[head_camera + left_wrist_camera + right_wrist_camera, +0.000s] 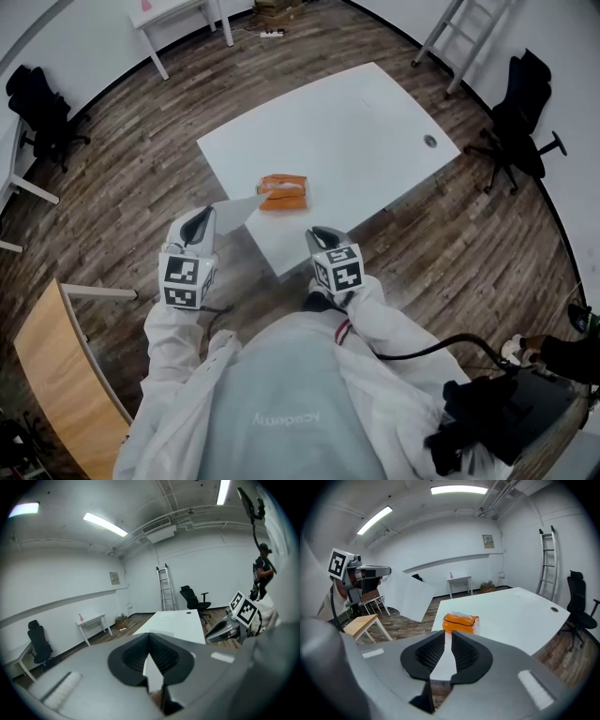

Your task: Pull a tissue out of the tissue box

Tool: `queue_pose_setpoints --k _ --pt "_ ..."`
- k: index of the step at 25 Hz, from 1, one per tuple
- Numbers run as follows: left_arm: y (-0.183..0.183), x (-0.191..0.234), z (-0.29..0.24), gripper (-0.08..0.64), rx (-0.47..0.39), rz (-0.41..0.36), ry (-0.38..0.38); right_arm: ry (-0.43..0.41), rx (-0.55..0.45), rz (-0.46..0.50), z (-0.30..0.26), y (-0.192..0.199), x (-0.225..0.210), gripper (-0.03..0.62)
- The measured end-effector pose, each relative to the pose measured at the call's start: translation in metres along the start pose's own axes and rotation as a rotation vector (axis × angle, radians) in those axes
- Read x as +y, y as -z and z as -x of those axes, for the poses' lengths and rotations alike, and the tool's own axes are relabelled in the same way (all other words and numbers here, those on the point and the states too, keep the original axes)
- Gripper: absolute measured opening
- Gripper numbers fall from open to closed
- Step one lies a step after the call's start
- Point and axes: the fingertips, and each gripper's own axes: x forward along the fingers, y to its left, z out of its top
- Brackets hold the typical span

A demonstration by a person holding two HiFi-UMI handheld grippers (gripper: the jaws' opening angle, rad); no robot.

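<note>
The orange tissue box (282,192) lies near the front-left corner of the white table (356,122), with a tissue tuft sticking out of its top (461,622). My left gripper (202,218) hangs off the table's left edge, shut on a white tissue (240,210) that stretches from its jaws toward the box. In the right gripper view that tissue (410,599) hangs from the left gripper (375,569) as a broad sheet. My right gripper (323,234) hovers at the table's front edge, pointing at the box. Its jaws (446,641) stand a narrow gap apart with nothing between them.
Black office chairs (520,112) (37,112) stand to the right and left of the table. A ladder (459,33) and a small white table (173,19) stand at the back. A wooden bench (66,384) is at my left, and another person (263,571) stands to the right.
</note>
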Motion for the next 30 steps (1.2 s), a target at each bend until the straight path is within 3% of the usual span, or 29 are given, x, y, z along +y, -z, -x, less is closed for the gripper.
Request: queue_pose_setpoints --k 12,30 --pt "0.033 -0.006 0.053 0.000 -0.018 0.052 -0.003 0.029 -0.013 0.021 0.024 0.009 0.042 0.034" --pt "0.044 -0.042 0.090 0.000 -0.059 0.091 0.013 0.069 -0.047 0.020 0.066 0.025 0.064 0.003"
